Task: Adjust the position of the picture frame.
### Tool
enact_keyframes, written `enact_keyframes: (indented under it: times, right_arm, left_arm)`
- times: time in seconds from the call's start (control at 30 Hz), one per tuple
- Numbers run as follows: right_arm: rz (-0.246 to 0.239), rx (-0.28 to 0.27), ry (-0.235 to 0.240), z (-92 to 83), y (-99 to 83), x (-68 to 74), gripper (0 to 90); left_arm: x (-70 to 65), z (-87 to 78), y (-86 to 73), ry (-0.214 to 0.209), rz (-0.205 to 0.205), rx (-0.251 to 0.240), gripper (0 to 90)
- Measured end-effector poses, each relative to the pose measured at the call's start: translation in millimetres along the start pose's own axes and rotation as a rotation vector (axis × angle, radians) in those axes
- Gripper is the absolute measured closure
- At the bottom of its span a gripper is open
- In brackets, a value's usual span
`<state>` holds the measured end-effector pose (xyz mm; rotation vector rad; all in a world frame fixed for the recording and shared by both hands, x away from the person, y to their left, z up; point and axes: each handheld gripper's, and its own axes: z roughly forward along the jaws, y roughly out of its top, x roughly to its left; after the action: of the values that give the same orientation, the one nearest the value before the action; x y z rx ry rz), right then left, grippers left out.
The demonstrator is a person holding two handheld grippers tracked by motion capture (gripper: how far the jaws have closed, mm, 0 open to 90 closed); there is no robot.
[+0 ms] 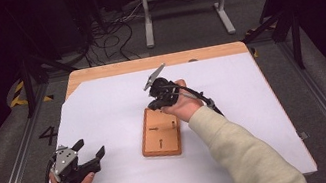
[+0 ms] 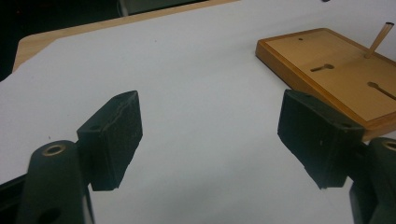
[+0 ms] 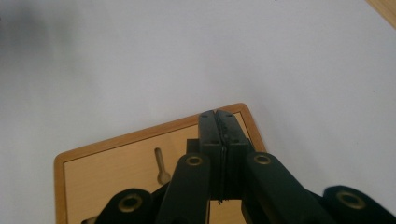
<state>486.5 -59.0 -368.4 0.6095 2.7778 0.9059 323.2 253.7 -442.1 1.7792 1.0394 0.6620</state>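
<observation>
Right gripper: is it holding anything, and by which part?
Nothing visible. The right gripper has its jaws pressed flat together above the wooden board, with nothing showing between them. The left gripper is open and empty too.

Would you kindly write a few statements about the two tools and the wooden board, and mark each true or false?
1. The left tool has its jaws apart with nothing between them. True.
2. The right tool is wide open. False: its jaws are pressed together.
3. The wooden board lies on the white sheet. True.
4. The left tool rests on the board. False: it is off to the board's left.
5. A thin stick rises from the board. True.
</observation>
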Motion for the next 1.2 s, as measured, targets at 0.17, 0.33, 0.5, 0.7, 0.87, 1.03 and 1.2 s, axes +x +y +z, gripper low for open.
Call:
enact_keyframes:
  times: [0.17, 0.33, 0.5, 0.7, 0.87, 1.03, 1.2]
  right_arm:
    - [-0.021, 0.049, 0.001, 31.0, 13.9, 2.3, 90.0]
    - [-0.017, 0.104, -0.005, 58.3, 23.2, 1.1, 90.0]
    - [-0.036, 0.149, -0.021, 77.1, 24.8, 2.5, 90.0]
    - [-0.087, 0.218, -0.056, 90.4, 26.3, 3.9, 90.0]
    - [-0.094, 0.249, -0.076, 87.4, 23.6, 1.2, 90.0]
    - [-0.104, 0.287, -0.068, 71.4, 7.8, -2.2, 90.0]
    - [-0.071, 0.309, -0.052, 49.8, -16.2, -7.4, 90.0]
  left_arm:
    - [0.9, 3.3, -1.2, -0.011, -0.003, 0.007, 22.6]
    - [3.0, 3.5, -1.6, -0.014, -0.012, 0.006, 22.7]
    - [3.3, 3.3, -2.0, -0.02, -0.014, 0.007, 22.7]
    - [2.0, 4.8, -2.6, -0.024, -0.009, 0.01, 22.7]
    - [2.3, 4.3, -2.5, -0.027, -0.01, 0.011, 22.8]
    - [0.4, 5.0, -1.0, -0.048, -0.009, 0.007, 24.0]
    - [-4.6, 6.8, 0.9, -0.077, 0.002, 0.016, 27.8]
